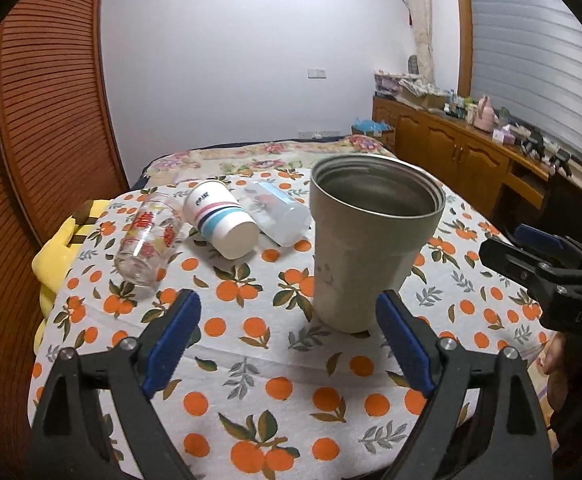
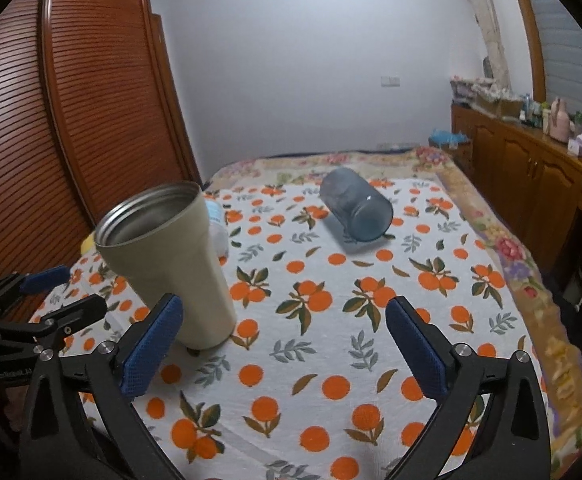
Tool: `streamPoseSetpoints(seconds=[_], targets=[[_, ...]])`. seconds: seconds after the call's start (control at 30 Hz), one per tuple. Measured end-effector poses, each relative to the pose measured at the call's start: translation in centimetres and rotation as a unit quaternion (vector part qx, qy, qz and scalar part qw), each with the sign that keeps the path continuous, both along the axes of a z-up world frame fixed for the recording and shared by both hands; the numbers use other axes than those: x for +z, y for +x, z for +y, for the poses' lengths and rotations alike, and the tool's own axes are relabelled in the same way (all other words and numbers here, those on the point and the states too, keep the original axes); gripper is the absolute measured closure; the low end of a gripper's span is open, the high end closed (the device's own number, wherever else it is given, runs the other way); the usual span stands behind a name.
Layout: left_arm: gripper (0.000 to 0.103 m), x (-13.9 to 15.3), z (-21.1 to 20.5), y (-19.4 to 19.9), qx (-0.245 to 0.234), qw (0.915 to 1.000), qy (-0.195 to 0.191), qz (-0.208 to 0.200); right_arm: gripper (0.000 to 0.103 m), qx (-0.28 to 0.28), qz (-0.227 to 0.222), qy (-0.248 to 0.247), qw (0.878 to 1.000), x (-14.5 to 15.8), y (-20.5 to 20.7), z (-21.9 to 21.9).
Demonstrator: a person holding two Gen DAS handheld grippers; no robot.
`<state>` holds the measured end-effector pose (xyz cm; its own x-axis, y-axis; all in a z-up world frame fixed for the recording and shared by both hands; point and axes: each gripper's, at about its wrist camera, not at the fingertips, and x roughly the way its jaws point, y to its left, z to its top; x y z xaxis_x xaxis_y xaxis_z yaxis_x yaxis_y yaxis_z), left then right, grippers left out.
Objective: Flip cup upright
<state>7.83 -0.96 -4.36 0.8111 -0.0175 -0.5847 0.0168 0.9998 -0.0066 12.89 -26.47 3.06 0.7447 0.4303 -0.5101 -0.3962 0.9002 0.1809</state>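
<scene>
A beige steel tumbler (image 1: 365,252) stands upright, mouth up, on the orange-print tablecloth (image 1: 275,384); it also shows in the right wrist view (image 2: 175,268). My left gripper (image 1: 287,344) is open and empty just in front of it, the tumbler's base near its right finger. My right gripper (image 2: 287,352) is open and empty, the tumbler just left of its left finger. A blue glass jar (image 2: 357,205) lies on its side further back. A striped paper cup (image 1: 221,220), a printed glass (image 1: 147,238) and a clear plastic cup (image 1: 277,213) lie on their sides at the back left.
The right gripper shows at the right edge of the left wrist view (image 1: 547,268); the left one shows at the left of the right wrist view (image 2: 31,300). A yellow cloth (image 1: 57,264) hangs at the table's left edge. A floral bed (image 2: 331,164) lies behind, wooden cabinets (image 2: 531,176) to the right.
</scene>
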Motion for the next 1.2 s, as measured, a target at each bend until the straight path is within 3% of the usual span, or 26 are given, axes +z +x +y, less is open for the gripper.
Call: streamPoseSetpoints(seconds=[0.53,1.2], targets=[[0.01,1.0,1.3,-2.2,0.031,0.9989,0.003,-0.034,0.0,-0.024,-0.032,0.001,0.999,0.2,-2.2,0.0],[0.01,1.3,1.6,-2.7,0.034,0.9988,0.002,-0.035,0.0,-0.027,-0.039,-0.005,0.999,0.5,-2.7,0.2]])
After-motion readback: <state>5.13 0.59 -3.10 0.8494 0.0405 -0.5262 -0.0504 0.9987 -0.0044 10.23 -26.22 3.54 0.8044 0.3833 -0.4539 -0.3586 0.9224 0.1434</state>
